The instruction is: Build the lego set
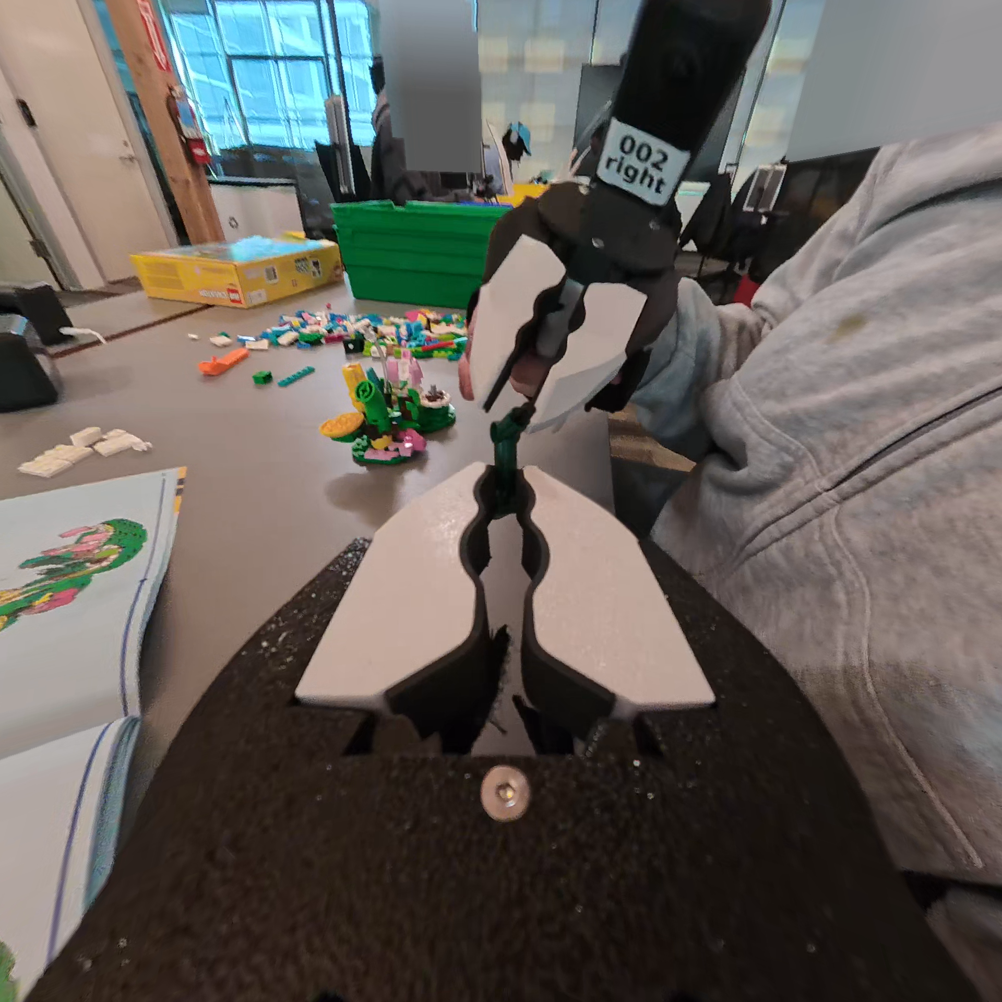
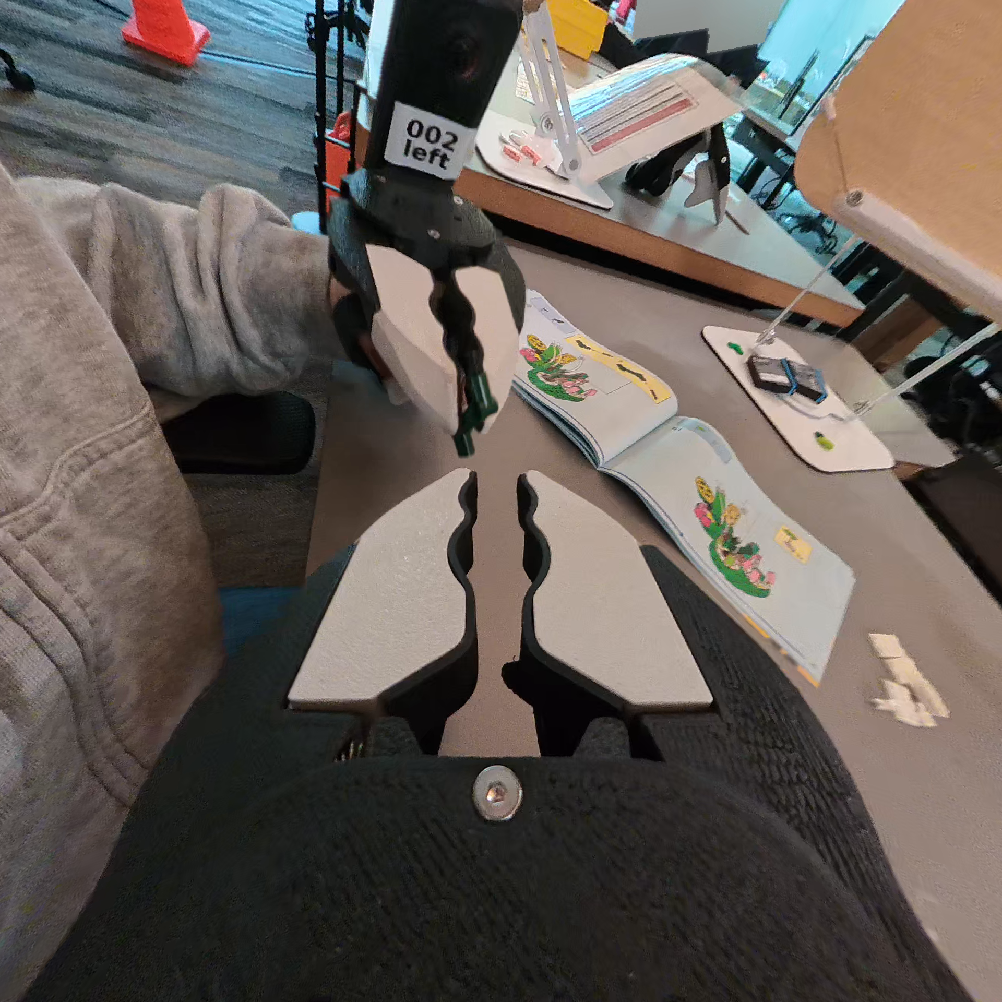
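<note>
Jaws of the left gripper (image 1: 501,488) pinch a dark green stem piece (image 1: 507,434) above the bench (image 1: 244,477); the right gripper (image 2: 496,477), just beside it, has its jaws narrowly parted and empty. Behind sit a flower model (image 1: 390,417) and loose bricks (image 1: 368,331).

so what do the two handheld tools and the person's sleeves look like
Both are alike: each tool has a rough, speckled black base with a silver screw, and two flat pale grey fingers with wavy black inner edges. The left tool and the right tool each carry a black cylindrical handle bearing a white label with black print. No cables show. The person wears a grey hooded sweatshirt with a zip.
</note>
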`<state>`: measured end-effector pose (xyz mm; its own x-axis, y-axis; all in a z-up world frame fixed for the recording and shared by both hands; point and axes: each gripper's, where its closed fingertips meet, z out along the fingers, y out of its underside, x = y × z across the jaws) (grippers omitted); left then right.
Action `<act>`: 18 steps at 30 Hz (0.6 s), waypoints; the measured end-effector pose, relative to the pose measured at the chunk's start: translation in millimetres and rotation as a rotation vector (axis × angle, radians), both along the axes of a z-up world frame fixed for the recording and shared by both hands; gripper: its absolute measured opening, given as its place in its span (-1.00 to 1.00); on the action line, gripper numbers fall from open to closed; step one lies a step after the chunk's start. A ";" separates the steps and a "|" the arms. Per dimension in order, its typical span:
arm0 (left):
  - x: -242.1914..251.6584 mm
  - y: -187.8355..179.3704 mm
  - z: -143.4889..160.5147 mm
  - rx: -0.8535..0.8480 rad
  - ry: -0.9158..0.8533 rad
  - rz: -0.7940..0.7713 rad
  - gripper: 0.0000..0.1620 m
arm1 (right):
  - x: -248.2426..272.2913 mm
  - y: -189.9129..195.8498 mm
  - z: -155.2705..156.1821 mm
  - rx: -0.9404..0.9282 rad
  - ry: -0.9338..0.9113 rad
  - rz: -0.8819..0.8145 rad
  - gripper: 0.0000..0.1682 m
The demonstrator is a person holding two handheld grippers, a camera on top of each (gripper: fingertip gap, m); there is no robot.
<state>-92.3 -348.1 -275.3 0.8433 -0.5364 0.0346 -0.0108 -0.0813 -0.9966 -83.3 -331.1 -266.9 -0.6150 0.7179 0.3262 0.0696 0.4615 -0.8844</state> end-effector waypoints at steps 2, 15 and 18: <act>5.0 1.5 -1.8 -0.013 0.005 -0.023 -0.92 | -1.0 -3.3 -1.6 -0.045 -0.034 0.009 -0.82; 5.4 9.8 -8.0 -0.044 0.047 0.019 -0.92 | -5.6 -11.2 1.8 -0.149 -0.110 0.018 -0.80; -24.8 25.4 -6.0 -0.014 0.098 0.265 -0.92 | -18.1 0.9 1.0 -0.116 -0.087 -0.131 -0.80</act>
<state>-117.2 -322.6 -281.3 0.9539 -0.2963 -0.0477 -0.0831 -0.1080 -0.9907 -101.4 -330.2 -266.0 -0.5361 0.8234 0.1859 0.2012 0.3386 -0.9192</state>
